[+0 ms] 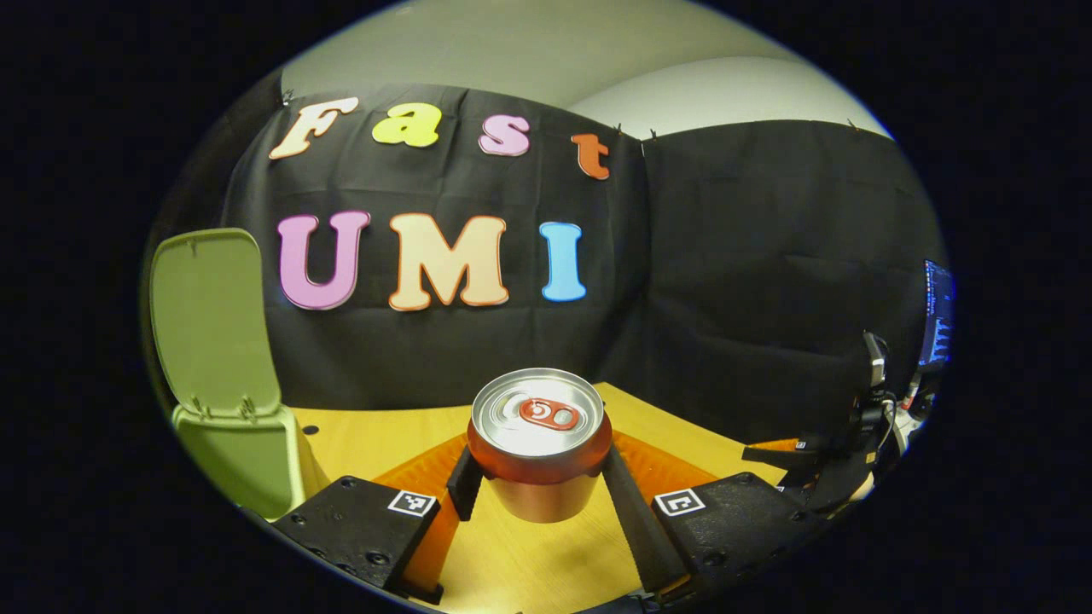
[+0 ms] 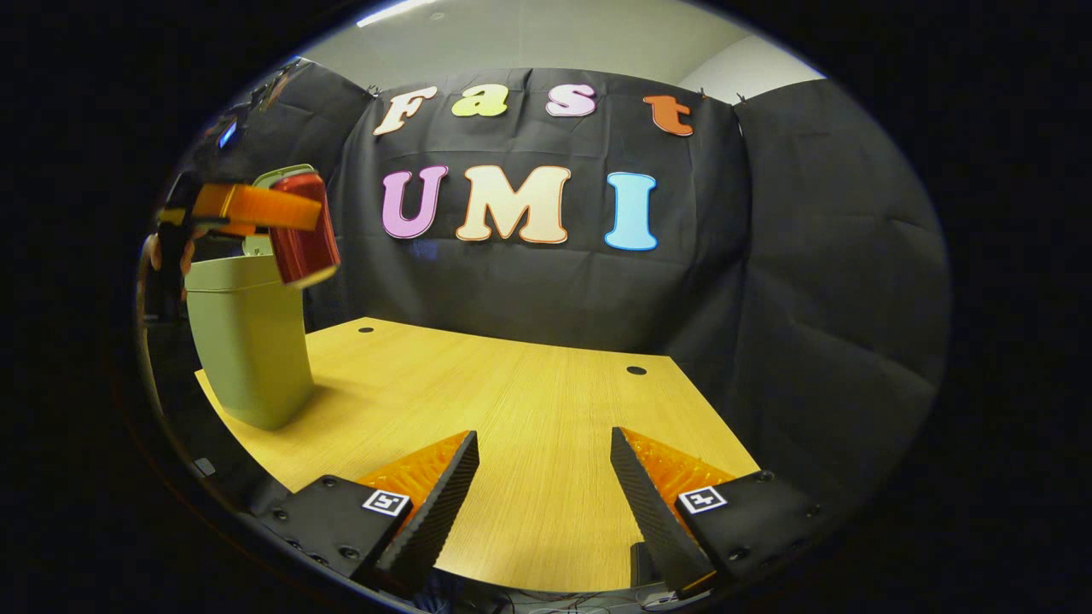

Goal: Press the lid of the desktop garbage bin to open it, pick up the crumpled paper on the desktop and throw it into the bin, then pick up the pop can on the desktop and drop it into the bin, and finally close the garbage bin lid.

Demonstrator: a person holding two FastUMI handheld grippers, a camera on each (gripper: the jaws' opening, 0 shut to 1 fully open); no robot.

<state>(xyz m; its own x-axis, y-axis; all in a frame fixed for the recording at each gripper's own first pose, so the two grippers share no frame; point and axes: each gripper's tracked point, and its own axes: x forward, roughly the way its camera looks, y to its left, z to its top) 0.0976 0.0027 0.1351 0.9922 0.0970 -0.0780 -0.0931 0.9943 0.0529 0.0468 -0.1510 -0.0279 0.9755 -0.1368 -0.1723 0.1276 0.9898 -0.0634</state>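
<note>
Left gripper point(image 1: 539, 477), fingers clenched on the can point(image 1: 539, 443), carries it raised beside the bin point(image 2: 249, 341), near its rim. Lid point(image 1: 209, 315) stands open. Right gripper point(image 2: 544, 477), fingers released and holding nothing, hovers over the worktop point(image 2: 512, 409), well apart from the bin. Judged remaining: dropping the can, closing the lid.

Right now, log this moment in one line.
left tool shut on pop can | near bin, lid open | right tool open, idle

Wooden table point(image 2: 529, 443), green garbage bin point(image 2: 247, 350) standing on it
</note>
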